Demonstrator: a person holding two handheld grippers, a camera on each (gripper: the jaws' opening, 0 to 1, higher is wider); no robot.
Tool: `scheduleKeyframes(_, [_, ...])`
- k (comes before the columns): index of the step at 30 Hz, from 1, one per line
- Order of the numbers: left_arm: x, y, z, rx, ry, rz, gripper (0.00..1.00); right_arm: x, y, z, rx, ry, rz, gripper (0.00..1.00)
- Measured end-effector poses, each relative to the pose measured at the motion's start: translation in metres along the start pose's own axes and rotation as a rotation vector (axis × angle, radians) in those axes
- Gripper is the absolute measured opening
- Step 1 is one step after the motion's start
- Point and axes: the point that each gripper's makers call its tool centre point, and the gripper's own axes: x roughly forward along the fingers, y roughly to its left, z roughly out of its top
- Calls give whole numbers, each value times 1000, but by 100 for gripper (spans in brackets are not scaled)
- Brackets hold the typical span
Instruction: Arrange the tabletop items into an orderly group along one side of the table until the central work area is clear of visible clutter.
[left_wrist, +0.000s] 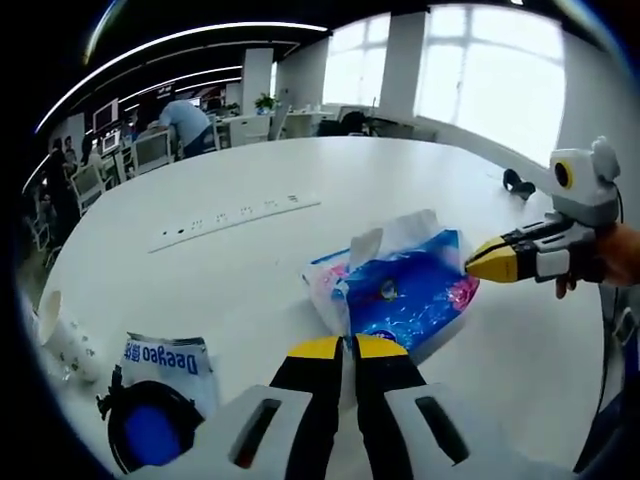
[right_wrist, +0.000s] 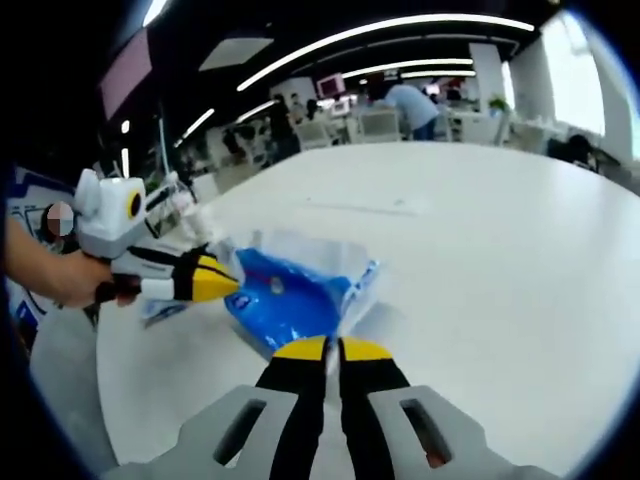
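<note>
Both grippers work on the tissue pack (left_wrist: 405, 290), mid-bench: left gripper (left_wrist: 347, 347) with jaws closed on its near edge, right gripper (right_wrist: 331, 349) likewise. Cup (left_wrist: 62, 338) and pouch (left_wrist: 168, 362) lie apart; grouping looks unfinished.

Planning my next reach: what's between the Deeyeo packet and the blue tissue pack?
In the left gripper view, bare white tabletop separates the Deeyeo packet from the blue tissue pack; the left gripper intrudes nearest the camera.
</note>
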Motion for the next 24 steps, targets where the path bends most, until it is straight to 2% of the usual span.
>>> scheduleKeyframes(7, [15, 0, 0, 15, 13, -11, 2, 7, -12, -4, -2, 7, -24, 1])
scheduleKeyframes(10, [23, 0, -4, 25, 30, -19, 2, 11, -18, -5, -75, 13, -58, 1])
scheduleKeyframes(19, [38, 5, -7, 34, 51, -27, 2, 22, -26, -11, -70, 39, -66, 2])
scheduleKeyframes(24, [43, 8, -4, 25, 40, -26, 1, 26, -30, -12, -66, 43, -76, 2])
